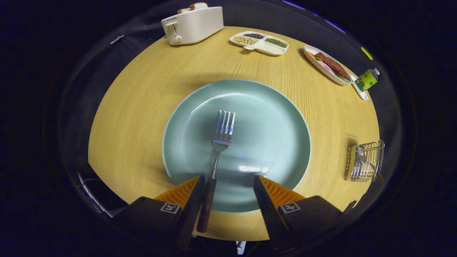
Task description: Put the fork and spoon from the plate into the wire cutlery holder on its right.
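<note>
Tool (229, 185) spread wide, gripping nothing, straddles dark-handled steel fork (217, 157) on glossy round green plate (282, 121); wire cutlery holder (366, 161) holds spoon (362, 157).

Lighting: bright, even, from overhead. Glare: pale streaks on the plate (271, 117) glaze. Shadows: soft, short, under the fork (218, 150) and toaster (192, 25). Distortion: strong fisheye bowing of the table (135, 107) edge. Blur: slight at the wire cutlery holder (366, 160).
</note>
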The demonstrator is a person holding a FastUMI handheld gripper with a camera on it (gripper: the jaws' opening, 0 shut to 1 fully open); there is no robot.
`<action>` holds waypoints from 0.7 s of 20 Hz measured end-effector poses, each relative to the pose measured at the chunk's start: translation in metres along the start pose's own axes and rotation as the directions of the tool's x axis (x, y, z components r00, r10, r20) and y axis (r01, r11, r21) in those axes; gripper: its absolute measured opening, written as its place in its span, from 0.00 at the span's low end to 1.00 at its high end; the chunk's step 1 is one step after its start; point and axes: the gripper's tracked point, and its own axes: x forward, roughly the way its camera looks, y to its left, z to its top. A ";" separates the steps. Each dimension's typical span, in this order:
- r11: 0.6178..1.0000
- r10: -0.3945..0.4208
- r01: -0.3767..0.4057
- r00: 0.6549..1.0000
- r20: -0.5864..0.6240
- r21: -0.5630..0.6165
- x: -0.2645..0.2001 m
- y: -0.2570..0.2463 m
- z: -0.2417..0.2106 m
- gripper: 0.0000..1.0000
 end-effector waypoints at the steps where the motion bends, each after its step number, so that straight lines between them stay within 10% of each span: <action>1: 1.000 0.017 -0.017 1.000 -0.004 0.005 0.001 0.003 0.000 0.80; 9: 0.999 0.032 -0.033 0.998 -0.057 -0.020 0.005 -0.001 0.002 0.46; 10: 0.999 0.036 -0.037 0.997 -0.067 -0.012 0.006 -0.001 0.002 0.19; 14: 0.995 0.101 -0.102 0.990 -0.097 -0.005 0.000 -0.001 0.002 0.14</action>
